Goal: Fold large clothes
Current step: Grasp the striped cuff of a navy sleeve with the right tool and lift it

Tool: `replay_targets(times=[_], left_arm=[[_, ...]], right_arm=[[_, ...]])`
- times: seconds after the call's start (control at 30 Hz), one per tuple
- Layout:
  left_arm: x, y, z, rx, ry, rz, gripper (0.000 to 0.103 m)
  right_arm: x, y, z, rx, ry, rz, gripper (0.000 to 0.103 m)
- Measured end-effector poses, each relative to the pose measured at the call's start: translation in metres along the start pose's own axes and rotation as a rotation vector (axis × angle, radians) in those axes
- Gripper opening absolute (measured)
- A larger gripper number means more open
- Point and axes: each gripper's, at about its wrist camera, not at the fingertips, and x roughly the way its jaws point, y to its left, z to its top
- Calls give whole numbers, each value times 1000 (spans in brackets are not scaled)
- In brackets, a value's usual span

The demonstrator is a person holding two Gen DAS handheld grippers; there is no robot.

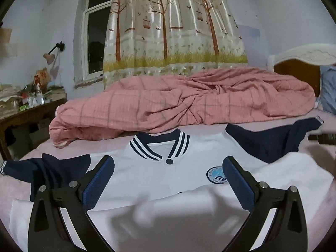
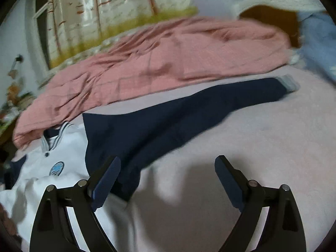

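A white jacket (image 1: pixel 168 205) with navy sleeves and a striped collar (image 1: pixel 159 147) lies face up on the pink bed sheet (image 1: pixel 100 145). Its round blue badge (image 1: pixel 216 175) shows on the chest. My left gripper (image 1: pixel 168 168) hovers open over the chest, with nothing between its blue pads. The right navy sleeve (image 2: pixel 189 113) stretches out toward the far right, ending in a striped cuff (image 2: pixel 287 84). My right gripper (image 2: pixel 168 168) stands open above the sheet beside the sleeve's armpit, with nothing between its jaws. The left sleeve (image 1: pixel 48 170) lies crumpled at the jacket's left.
A rumpled pink checked duvet (image 1: pixel 189 98) lies across the bed behind the jacket. A headboard (image 1: pixel 298 71) and blue pillow (image 1: pixel 328 88) stand at the right. A cluttered wooden table (image 1: pixel 27 109) is at the left, below a window and a tree-print curtain (image 1: pixel 172 27).
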Motion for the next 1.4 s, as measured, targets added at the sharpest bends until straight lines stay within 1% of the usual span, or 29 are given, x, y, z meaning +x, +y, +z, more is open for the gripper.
replay_targets(times=[0.03, 0.07, 0.13, 0.23, 0.27, 0.33, 0.37, 0.43, 0.5, 0.53, 0.57, 0.63, 0.7, 0.8, 0.87, 0.9, 0.93, 0.97, 1.0, 1.03, 1.07, 1.1, 1.17, 1.2, 1.23, 1.27, 1.3, 1.37, 1.4], left_arm=[[2, 0, -3, 2, 3, 3, 103], [5, -1, -7, 2, 16, 10, 102], [16, 0, -13, -7, 62, 7, 103], [29, 2, -18, -20, 123, -7, 103], [32, 2, -19, -22, 136, -5, 103], [34, 1, -21, -16, 148, -7, 103], [34, -1, -21, -10, 151, -7, 103], [35, -4, -23, 5, 161, -3, 103], [35, -5, -23, 10, 163, 3, 103], [35, -5, -23, 11, 162, 3, 103], [35, -4, -23, 7, 165, -2, 103], [36, -5, -23, 3, 171, 0, 103], [37, -6, -23, 0, 177, -3, 103], [36, -7, -22, -3, 177, -1, 103], [36, -6, -22, -1, 178, -1, 103], [36, -6, -23, -2, 176, -2, 103], [35, -5, -23, -6, 173, -1, 103], [33, -3, -22, -14, 169, 5, 103], [32, -1, -22, -22, 164, 12, 103], [30, 1, -22, -32, 157, 16, 103], [29, 3, -21, -40, 152, 17, 103], [29, 4, -20, -44, 150, 20, 103], [29, 5, -19, -49, 150, 29, 103], [30, 6, -19, -48, 158, 42, 103], [35, 6, -20, -43, 190, 74, 103], [42, 6, -22, -37, 229, 98, 103], [50, 7, -24, -41, 272, 96, 103], [53, 12, -25, -68, 289, 43, 103], [52, 14, -25, -78, 280, 37, 103]], right_arm=[[6, -11, 8, 29, -10, -42, 92], [12, -28, 22, 46, -33, -121, 92], [17, -47, 42, 44, -53, -163, 92], [27, -87, 85, 27, -61, -261, 92], [29, -98, 92, 37, -60, -259, 92], [37, -142, 113, 137, -43, -218, 92], [39, -156, 116, 169, -51, -206, 92], [40, -197, 114, 273, -101, -175, 92], [54, -244, 110, 468, -56, -138, 92], [55, -259, 112, 531, -73, -113, 86], [53, -265, 116, 527, -110, -111, 86], [58, -269, 121, 507, -103, -158, 86], [67, -266, 128, 472, -90, -174, 86], [78, -267, 134, 454, -65, -146, 84], [75, -268, 133, 474, -81, -138, 83], [76, -268, 133, 480, -80, -124, 72], [78, -269, 132, 490, -67, -103, 44], [83, -272, 129, 511, -38, -111, 29], [85, -273, 127, 518, -29, -113, 21], [80, -270, 128, 509, -42, -135, 16], [70, -264, 128, 495, -68, -189, 14], [59, -255, 131, 457, -103, -265, 14], [31, -223, 138, 293, -217, -412, 14], [15, -206, 139, 234, -273, -435, 14], [3, -195, 139, 207, -306, -416, 14], [-17, -180, 138, 211, -342, -314, 14], [-27, -173, 136, 236, -346, -222, 14], [-44, -151, 132, 255, -320, -50, 14], [-54, -131, 131, 225, -327, -53, 14]])
